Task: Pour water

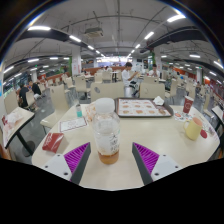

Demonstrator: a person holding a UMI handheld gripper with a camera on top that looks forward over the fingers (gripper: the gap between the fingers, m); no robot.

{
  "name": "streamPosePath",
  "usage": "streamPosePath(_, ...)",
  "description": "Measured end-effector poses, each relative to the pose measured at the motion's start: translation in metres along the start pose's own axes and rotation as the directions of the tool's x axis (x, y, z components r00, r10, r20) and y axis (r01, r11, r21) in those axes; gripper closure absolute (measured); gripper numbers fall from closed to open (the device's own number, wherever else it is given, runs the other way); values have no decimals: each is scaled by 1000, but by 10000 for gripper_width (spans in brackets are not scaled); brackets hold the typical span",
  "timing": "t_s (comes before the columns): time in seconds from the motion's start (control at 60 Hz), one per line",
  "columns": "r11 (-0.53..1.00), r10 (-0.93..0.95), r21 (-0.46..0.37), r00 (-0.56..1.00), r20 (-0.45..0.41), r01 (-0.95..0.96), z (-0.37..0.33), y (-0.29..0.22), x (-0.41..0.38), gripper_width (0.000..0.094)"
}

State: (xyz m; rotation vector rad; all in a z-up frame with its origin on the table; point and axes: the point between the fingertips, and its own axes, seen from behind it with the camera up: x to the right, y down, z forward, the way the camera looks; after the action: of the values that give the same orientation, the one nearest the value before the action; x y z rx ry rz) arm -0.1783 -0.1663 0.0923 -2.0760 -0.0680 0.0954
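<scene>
A clear plastic bottle (106, 132) with a white cap and a little amber liquid at its bottom stands upright on the cream table (150, 128). It stands just ahead of my gripper (111, 158) and between the fingertips' line, with a gap at each side. The fingers with purple pads (76, 155) are open and hold nothing. A yellowish cup (192, 129) stands on the table to the right, beyond the right finger.
A brown tray (141, 107) with several small items lies at the table's far side. A red packet (52, 142) and papers (72, 124) lie to the left. Chairs, tables and people fill the hall behind.
</scene>
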Motion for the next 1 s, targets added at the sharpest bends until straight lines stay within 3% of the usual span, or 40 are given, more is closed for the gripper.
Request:
streamPosePath(0.117,998,37,43,999,-24,-36,37,-14,-6,101)
streamPosePath(0.217,998,13,63,1000,-10,-12,62,-14,-14,210)
streamPosePath(0.3,995,-15,98,999,-34,19,69,-20,-11,382)
streamPosePath(0.5,994,-16,106,1000,-20,18,79,-25,-12,519)
streamPosePath(0.667,993,18,117,999,32,-22,71,-47,-13,524)
streamPosePath(0.8,965,194,148,968,162,-218,47,-100,-2,523)
streamPosePath(1.0,740,605,66,705,371,-670,24,-178,60,522)
